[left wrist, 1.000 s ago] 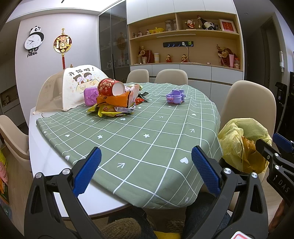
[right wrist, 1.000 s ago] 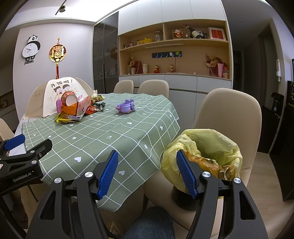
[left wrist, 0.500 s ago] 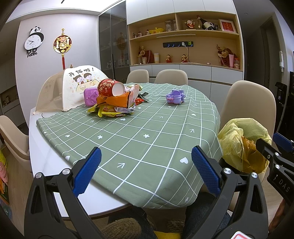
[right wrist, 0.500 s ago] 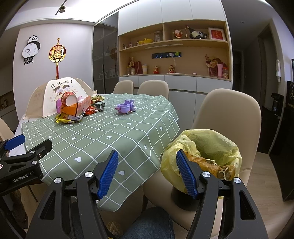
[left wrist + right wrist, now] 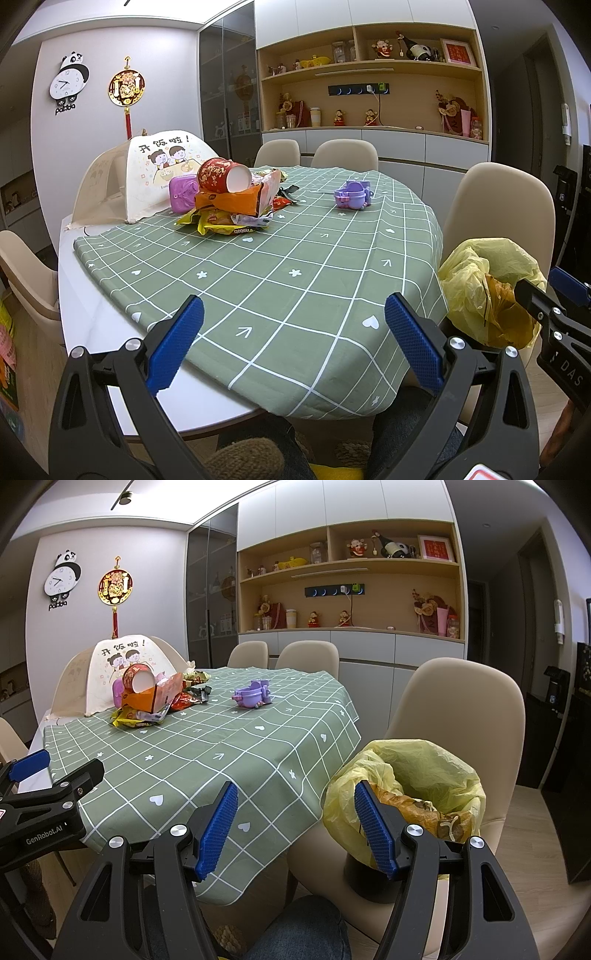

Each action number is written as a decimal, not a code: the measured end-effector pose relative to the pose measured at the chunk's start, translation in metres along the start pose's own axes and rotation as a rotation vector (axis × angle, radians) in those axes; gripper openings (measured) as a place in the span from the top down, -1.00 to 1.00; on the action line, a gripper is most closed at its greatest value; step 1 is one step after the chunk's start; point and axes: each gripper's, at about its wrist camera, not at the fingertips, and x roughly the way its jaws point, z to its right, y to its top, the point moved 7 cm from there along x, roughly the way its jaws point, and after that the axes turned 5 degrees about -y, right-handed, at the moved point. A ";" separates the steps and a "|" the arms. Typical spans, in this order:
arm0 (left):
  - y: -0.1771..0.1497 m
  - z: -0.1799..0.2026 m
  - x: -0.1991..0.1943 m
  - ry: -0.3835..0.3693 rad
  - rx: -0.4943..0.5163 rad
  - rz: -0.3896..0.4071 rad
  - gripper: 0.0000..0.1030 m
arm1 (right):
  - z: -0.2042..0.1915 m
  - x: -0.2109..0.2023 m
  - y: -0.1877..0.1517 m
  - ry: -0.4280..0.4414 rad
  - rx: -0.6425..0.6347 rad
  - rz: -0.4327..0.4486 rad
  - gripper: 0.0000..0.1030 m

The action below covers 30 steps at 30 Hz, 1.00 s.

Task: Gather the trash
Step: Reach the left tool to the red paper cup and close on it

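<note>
Lying heaped, crumpled wrappers (image 5: 229, 218)

One red cup (image 5: 221, 180) – one yellow trash bag (image 5: 417, 771) – two purple toys (image 5: 352, 194)

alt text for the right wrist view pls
The open right claw hovers between a green checked tablecloth and a yellow-lined trash bin on a beige chair. A pile of snack wrappers lies across the table.
</note>
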 end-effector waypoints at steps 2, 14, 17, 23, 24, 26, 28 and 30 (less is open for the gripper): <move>0.000 0.000 0.000 0.000 0.001 0.000 -0.82 | 0.000 0.000 0.000 -0.001 -0.001 -0.001 -0.21; 0.021 -0.030 0.012 0.023 -0.047 -0.006 -0.82 | -0.016 0.018 0.025 0.028 -0.064 0.014 -0.21; 0.035 -0.049 0.024 0.048 -0.059 -0.019 -0.82 | -0.030 0.033 0.040 0.061 -0.077 0.008 -0.21; 0.059 -0.101 0.053 0.128 -0.074 -0.027 -0.82 | -0.074 0.073 0.065 0.135 -0.121 -0.014 -0.21; 0.061 -0.109 0.058 0.132 -0.080 -0.030 -0.82 | -0.083 0.082 0.068 0.148 -0.132 -0.022 -0.21; 0.066 -0.130 0.072 0.136 -0.109 -0.049 -0.82 | -0.096 0.095 0.072 0.161 -0.151 -0.033 -0.21; 0.069 -0.148 0.086 0.120 -0.146 -0.071 -0.82 | -0.109 0.111 0.076 0.174 -0.174 -0.045 -0.21; 0.073 -0.167 0.102 0.101 -0.181 -0.088 -0.82 | -0.121 0.126 0.082 0.189 -0.191 -0.052 -0.21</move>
